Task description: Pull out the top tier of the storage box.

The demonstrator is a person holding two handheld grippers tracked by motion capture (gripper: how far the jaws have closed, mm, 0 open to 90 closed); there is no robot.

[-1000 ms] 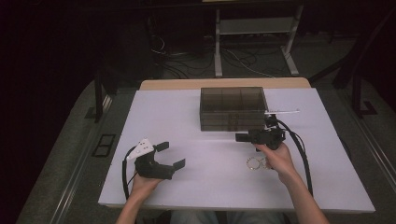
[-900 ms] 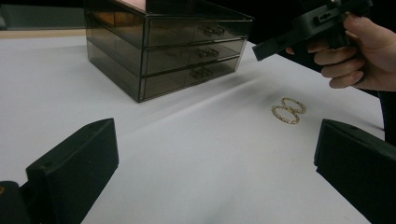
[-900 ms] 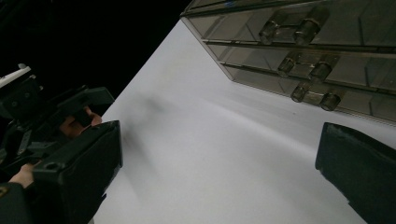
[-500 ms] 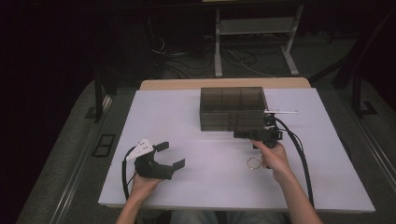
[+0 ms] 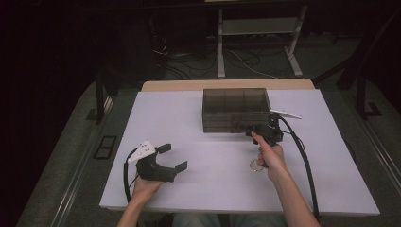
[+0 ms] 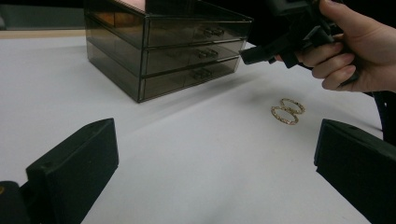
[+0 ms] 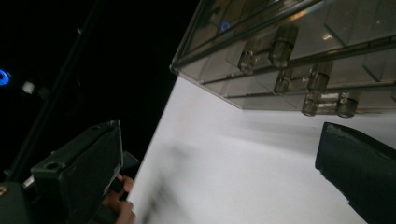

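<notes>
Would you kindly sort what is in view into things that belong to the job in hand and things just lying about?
In the job:
- right tongs, open, reaching at the drawer box
- smoky drawer box, drawers shut
- two rings on the table

Lying about:
- left tongs, open, resting apart
- white stand behind the table
- floor cables

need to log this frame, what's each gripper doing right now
left gripper: open, holding nothing, low over the table.
right gripper: open, holding nothing, jaws pointed at the drawer box front.

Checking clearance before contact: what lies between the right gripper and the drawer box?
Only bare white table: the right gripper view shows the right gripper, jaws open, facing the drawer box and its handles with nothing between.
</notes>
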